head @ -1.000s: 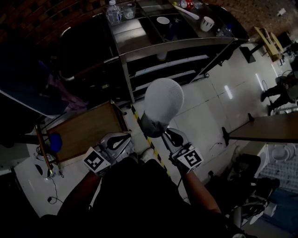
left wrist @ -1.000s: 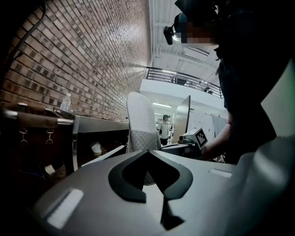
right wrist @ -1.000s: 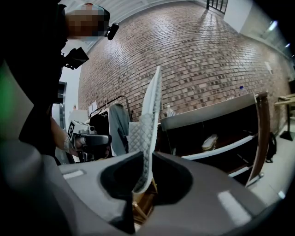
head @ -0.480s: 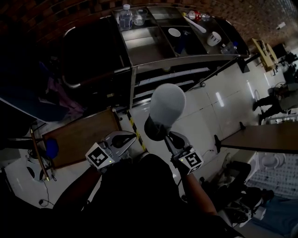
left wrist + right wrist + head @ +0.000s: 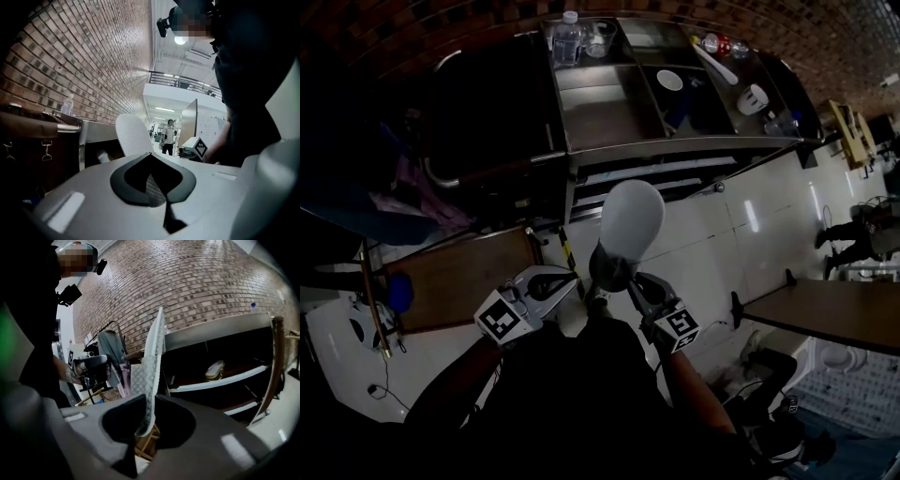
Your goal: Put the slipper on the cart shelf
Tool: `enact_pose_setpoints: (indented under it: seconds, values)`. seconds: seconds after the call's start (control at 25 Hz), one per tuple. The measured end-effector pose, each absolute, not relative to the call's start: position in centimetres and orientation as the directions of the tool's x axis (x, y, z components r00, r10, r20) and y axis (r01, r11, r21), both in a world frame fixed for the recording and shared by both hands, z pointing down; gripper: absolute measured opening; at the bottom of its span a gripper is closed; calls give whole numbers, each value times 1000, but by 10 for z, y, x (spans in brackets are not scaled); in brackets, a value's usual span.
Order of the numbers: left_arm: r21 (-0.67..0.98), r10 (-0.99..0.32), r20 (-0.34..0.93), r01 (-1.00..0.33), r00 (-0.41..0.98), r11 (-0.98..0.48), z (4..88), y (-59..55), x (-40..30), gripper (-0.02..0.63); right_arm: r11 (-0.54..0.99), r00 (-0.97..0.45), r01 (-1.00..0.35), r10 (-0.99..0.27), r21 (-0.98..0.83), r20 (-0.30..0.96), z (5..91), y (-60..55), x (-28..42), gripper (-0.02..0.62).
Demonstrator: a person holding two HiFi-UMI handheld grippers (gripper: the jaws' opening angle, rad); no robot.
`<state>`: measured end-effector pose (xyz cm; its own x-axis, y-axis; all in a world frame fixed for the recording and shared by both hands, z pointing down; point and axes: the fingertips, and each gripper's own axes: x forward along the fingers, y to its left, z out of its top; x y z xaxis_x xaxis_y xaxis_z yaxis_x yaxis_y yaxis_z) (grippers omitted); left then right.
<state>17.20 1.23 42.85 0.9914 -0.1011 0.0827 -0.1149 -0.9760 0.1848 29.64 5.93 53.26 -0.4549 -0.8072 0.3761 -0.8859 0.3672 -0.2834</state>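
Pinches white slipper (image 5: 630,220) by the heel rim with right gripper (image 5: 623,279), jaws nearly together on the thin edge. Holds it off the floor (image 5: 712,234), toe toward the cart (image 5: 609,112), just short of its front edge. Shows quilted mesh, rounded toe, greyer heel. Carries left gripper (image 5: 567,278) closed and empty alongside.

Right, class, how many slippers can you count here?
2. One white slipper is clamped in the right claw; a second slipper lies on the cart shelf. More may be hidden.
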Motion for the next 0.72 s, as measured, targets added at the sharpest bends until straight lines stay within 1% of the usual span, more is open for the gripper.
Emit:
enact_pose_setpoints:
  seconds: [0.2,0.36,0.44,0.56,0.72]
  values:
    - [132,-161,123,-177,979,-975,430,-1,212,5,432,-574,-812,-716,-394,398,568,45,313,55]
    - [151,-214,147,-235,966,-960,431,-8,247,5,478,-663,-743,-617,-468,423,603,37,333,55]
    - [151,-241,158,-265,957,-952,434,-15,259,5,473,-694,-712,-585,-518,420,617,29,345,56]
    - [127,-281,186,-306,942,-943,441,-24,269,5,426,-732,-658,-558,-621,392,630,12,357,55]
    - [144,-317,215,-351,924,-925,452,-26,272,5,404,-758,-630,-507,-663,411,649,-14,367,56]
